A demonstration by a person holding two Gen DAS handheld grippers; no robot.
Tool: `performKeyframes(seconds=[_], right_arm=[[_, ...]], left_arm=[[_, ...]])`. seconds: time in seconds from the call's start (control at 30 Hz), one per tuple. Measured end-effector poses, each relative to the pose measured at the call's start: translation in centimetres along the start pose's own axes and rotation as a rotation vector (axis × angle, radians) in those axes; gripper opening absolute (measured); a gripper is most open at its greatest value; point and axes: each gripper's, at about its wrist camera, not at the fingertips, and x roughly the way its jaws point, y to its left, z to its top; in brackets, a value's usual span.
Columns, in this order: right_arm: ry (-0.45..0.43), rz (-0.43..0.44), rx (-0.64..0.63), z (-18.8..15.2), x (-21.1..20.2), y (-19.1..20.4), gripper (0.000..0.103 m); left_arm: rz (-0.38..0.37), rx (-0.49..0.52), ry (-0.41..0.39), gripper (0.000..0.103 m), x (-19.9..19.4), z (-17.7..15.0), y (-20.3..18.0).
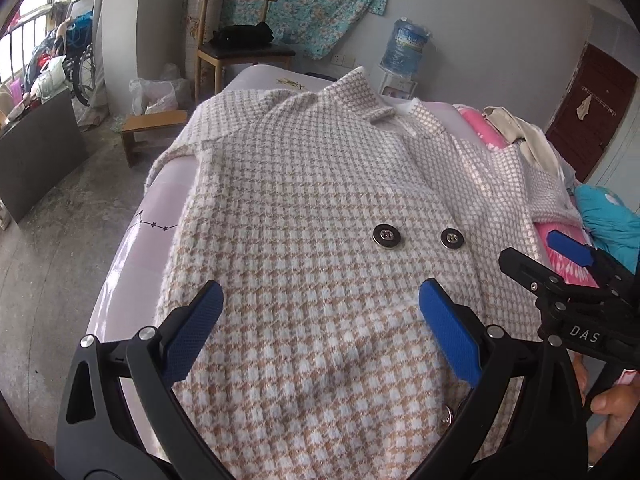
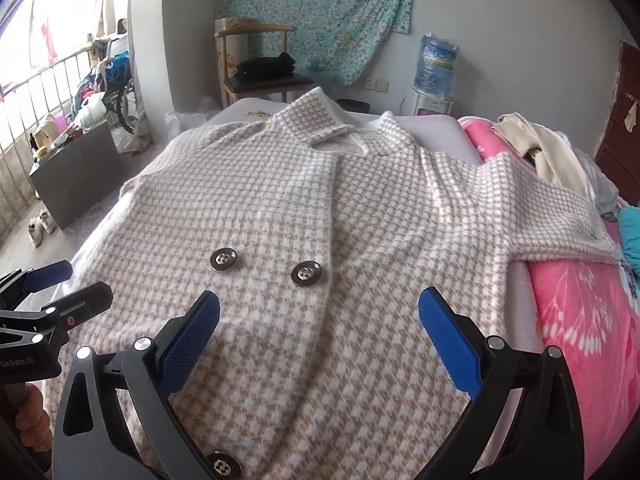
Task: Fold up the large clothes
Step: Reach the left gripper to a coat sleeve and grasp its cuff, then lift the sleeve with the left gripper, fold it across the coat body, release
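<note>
A houndstooth coat (image 1: pixel 304 208) in beige and white lies face up and spread flat on a bed (image 1: pixel 132 248) covered in a pale lilac sheet, its collar (image 1: pixel 356 92) pointing toward the far wall and its hem nearest the cameras. The fabric looks thick and fuzzy, the check pattern running evenly across the front panels, which overlap at the middle. Two round metal buttons (image 1: pixel 387 236) sit side by side on the chest, and a third shows near the hem in the right wrist view. One sleeve (image 2: pixel 552 216) stretches out to the right across a pink floral blanket (image 2: pixel 580 320); the other side drapes toward the bed's left edge. The lapels lie open below the collar, showing a pale lining. The left gripper (image 1: pixel 320 300) hovers over the lower front of the coat with its blue-padded fingers spread wide and nothing between them. The right gripper (image 2: pixel 320 308) hangs likewise above the hem area, fingers apart and empty. A wooden chair (image 1: pixel 236 40) and a water dispenser (image 1: pixel 404 56) stand against the wall beyond the bed.
</note>
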Motion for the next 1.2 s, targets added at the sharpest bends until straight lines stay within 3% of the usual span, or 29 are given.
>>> performKeyframes(seconds=[0.2,0.4,0.53,0.67,0.83,1.0,1.2], right_arm=[[0.039,0.109,0.03,1.9,2.8,0.5,0.097],[0.077,0.145,0.027,2.7,4.8,1.4,0.097],[0.093,0.178,0.016,2.9,5.4,2.0,0.097],[0.115,0.198,-0.007,2.9,6.2,2.8,0.097],[0.157,0.2,-0.04,2.6,7.4,4.0,0.097],[0.185,0.184,-0.071,2.8,8.4,5.4,0.097],[0.215,0.164,-0.085,3.3,10.3,6.7,0.097]], left_arm=[[-0.073,-0.054,0.003,0.095,0.8,2.4,1.8],[-0.024,-0.061,-0.017,0.095,1.4,4.6,3.2],[0.0,-0.143,-0.039,0.095,1.0,6.7,6.6],[0.001,-0.316,-0.022,0.095,1.4,8.6,12.4],[-0.167,-0.664,0.101,0.095,5.6,8.3,21.8],[-0.281,-0.988,0.234,0.095,12.7,5.3,28.7],[-0.504,-1.259,0.348,0.095,20.7,1.1,31.9]])
